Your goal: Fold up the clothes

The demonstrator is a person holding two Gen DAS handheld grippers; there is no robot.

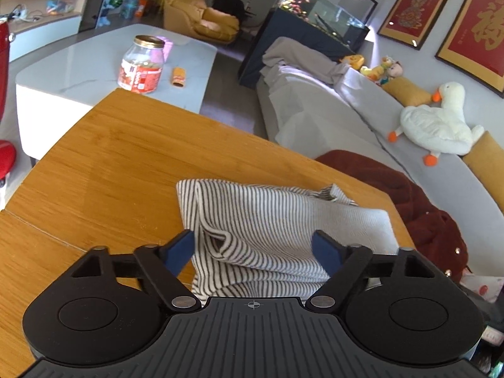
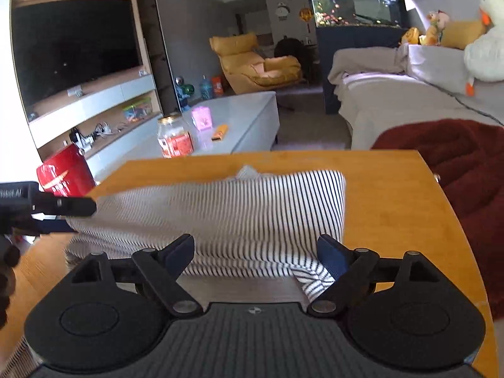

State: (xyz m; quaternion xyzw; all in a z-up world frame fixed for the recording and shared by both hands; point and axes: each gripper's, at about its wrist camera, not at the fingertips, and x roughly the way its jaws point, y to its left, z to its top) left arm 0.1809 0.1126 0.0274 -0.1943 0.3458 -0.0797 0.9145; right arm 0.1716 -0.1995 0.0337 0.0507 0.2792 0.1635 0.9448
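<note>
Striped garment (image 1: 267, 220), partly folded into a thick bundle, lies on the wooden surface (image 1: 119, 157) directly ahead of both tools. From the left wrist view, the left tool (image 1: 256, 249) stands wide open, its blue-padded fingers (image 1: 179, 252) spread to either side of the near edge of the cloth and gripping nothing; a rolled hem sits just inside the left finger. From the right wrist view, the right tool (image 2: 256, 252) is likewise spread wide, the garment (image 2: 220, 208) filling the gap between its fingers (image 2: 330, 256), with a loose striped corner lying against the right finger; nothing is clamped. The left tool (image 2: 63, 206) shows at the far left of that view, level with the cloth's left end; whether it touches the fabric cannot be told, as the cloth is blurred. To the right of the surface, a dark red blanket (image 2: 456, 163) is heaped on a grey sofa (image 1: 346, 116), where a white plush goose (image 1: 441, 123) lies farther back. Ahead and to the left of the tools, a glass jar (image 1: 141, 66) stands on a pale coffee table (image 1: 78, 72).
</note>
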